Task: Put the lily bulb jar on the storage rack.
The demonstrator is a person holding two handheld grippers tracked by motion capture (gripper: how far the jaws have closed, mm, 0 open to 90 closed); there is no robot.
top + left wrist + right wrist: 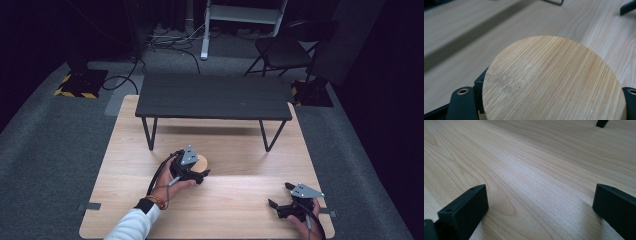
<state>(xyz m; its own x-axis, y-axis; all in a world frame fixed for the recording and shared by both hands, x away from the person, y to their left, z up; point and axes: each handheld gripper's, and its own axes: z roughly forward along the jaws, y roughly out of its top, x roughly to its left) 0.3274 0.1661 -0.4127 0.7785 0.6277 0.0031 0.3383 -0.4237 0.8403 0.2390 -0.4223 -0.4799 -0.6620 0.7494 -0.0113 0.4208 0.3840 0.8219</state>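
Note:
A round bamboo disc [554,80] sits between the jaws of my left gripper [549,100], which is shut on its edges; striped grain and a few dark specks show on its face. In the high view the disc [202,161] is at the table's middle left, under my left gripper [202,169], held by a hand in a white sleeve. I cannot tell whether the disc rests on the wood or hangs just above it. My right gripper [280,195] lies near the front right corner. Its jaws stand wide apart with only bare wood between them [539,202].
A low black bench [214,97] on thin metal legs stands across the back of the light wooden tabletop [235,210]. A dark folding chair [282,50], cables and yellow-black striped bases are on the grey floor beyond. A dark tip [627,7] pokes in far off.

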